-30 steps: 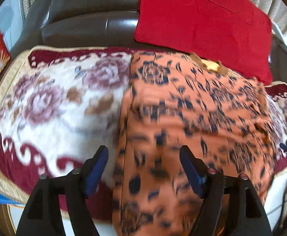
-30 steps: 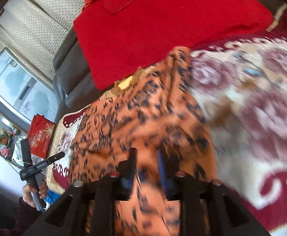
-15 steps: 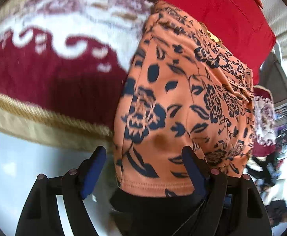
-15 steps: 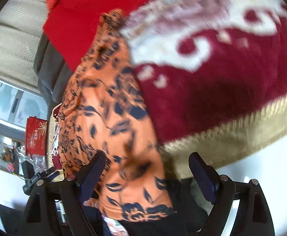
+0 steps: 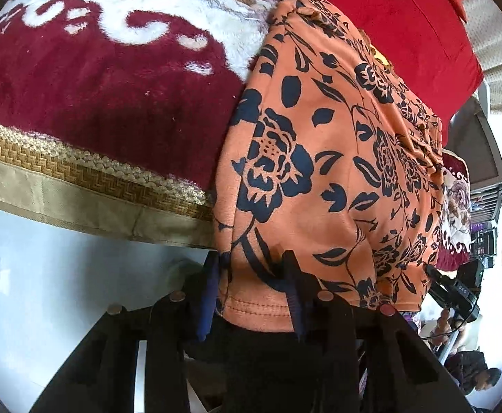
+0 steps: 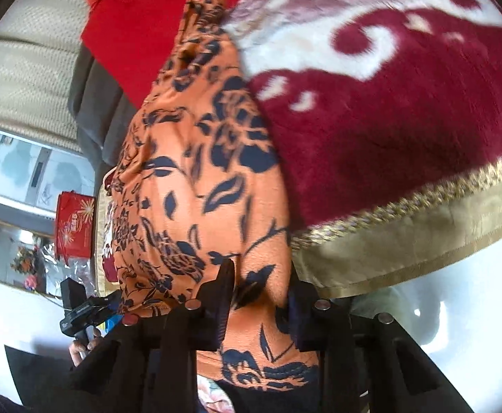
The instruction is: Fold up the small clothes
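Since a second ago both views have been tipped down from the sofa top to its front edge; the floor is now seen, and the jaws, wide apart half a second ago, have been drawn in.

Left wrist view: the left gripper [image 5: 252, 268] is seen low centre, jaws closing, the hem of the orange floral garment [image 5: 323, 144] bunched between the blue pads [image 5: 292, 296], which press on it. The garment runs from the lower centre up to the upper centre, draped over the edge of the maroon-and-white plush cover [image 5: 113, 96]. A red cushion [image 5: 405, 24] is seen at the upper right.

Right wrist view: the right gripper [image 6: 259, 275] is seen low centre, jaws closing, the garment's [image 6: 189, 172] other hem corner pinched between them. The cover [image 6: 388, 130] fills the right; the red cushion [image 6: 134, 17] lies upper left. The white floor [image 6: 457, 309] is seen lower right.
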